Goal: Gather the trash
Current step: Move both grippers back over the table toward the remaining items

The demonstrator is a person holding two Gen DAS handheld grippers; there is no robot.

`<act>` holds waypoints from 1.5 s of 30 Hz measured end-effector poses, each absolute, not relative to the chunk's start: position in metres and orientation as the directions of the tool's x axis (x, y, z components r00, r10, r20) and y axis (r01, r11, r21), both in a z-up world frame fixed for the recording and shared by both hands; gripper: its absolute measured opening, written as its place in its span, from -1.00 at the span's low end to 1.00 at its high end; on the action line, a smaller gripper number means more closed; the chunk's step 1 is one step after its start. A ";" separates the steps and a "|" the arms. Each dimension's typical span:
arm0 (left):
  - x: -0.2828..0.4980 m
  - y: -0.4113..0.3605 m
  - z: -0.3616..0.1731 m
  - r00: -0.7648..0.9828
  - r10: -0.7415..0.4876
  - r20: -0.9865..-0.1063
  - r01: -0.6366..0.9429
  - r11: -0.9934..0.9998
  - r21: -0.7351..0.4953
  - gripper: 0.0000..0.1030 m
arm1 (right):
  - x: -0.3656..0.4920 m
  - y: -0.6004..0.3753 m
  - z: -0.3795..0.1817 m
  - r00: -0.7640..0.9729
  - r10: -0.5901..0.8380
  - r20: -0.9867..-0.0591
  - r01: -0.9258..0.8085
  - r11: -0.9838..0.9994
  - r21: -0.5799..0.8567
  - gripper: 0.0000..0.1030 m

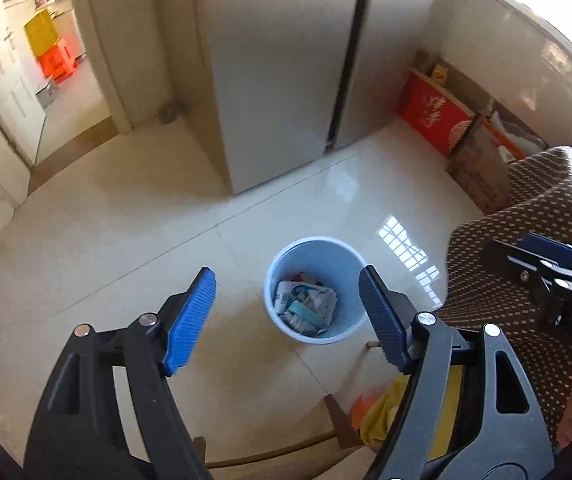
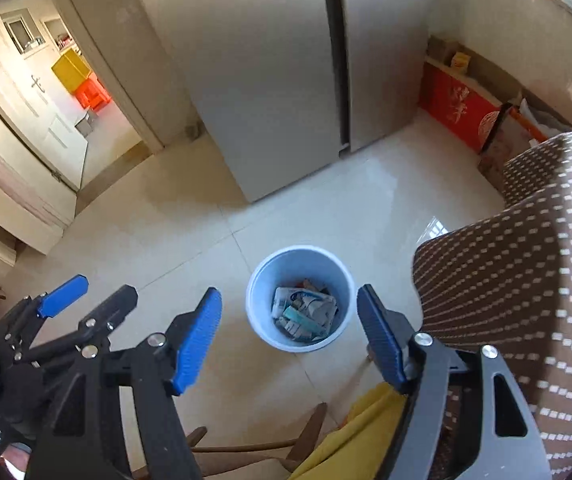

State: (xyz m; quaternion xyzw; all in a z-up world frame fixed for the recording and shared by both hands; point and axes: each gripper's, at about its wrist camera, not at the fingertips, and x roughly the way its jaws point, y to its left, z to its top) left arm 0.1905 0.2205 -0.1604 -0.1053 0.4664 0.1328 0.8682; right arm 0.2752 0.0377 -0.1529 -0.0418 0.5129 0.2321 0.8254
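Both my hand-held grippers hang over the blue bin (image 2: 300,298) on the floor (image 2: 189,240), angled down for dropping. The right hand-held gripper (image 2: 288,338) stands wide and empty; the left hand-held gripper (image 1: 286,318) likewise. Crumpled paper trash (image 2: 304,314) lies inside the bin.

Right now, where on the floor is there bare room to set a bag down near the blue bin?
Bare tile lies left of the round light-blue plastic bin, toward the doorway, and between bin and tall grey fridge. Crowded: the brown dotted tablecloth on the right, red box by the wall.
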 end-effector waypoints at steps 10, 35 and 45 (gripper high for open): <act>0.188 0.157 -0.140 0.586 0.057 -0.808 -0.193 0.979 -0.071 0.49 | 0.257 -0.022 -0.113 0.457 0.370 -0.809 -0.391 0.901 0.191 0.42; 0.215 -0.024 -0.092 0.622 -0.163 -0.766 0.156 0.984 -0.083 0.58 | 0.215 -0.259 -0.075 0.730 0.157 -0.666 -0.015 0.977 0.213 0.77; 0.273 -0.102 -0.085 0.576 -0.275 -0.770 0.289 0.949 -0.123 0.64 | 0.230 -0.372 -0.089 0.729 -0.011 -0.684 0.233 0.944 0.233 0.77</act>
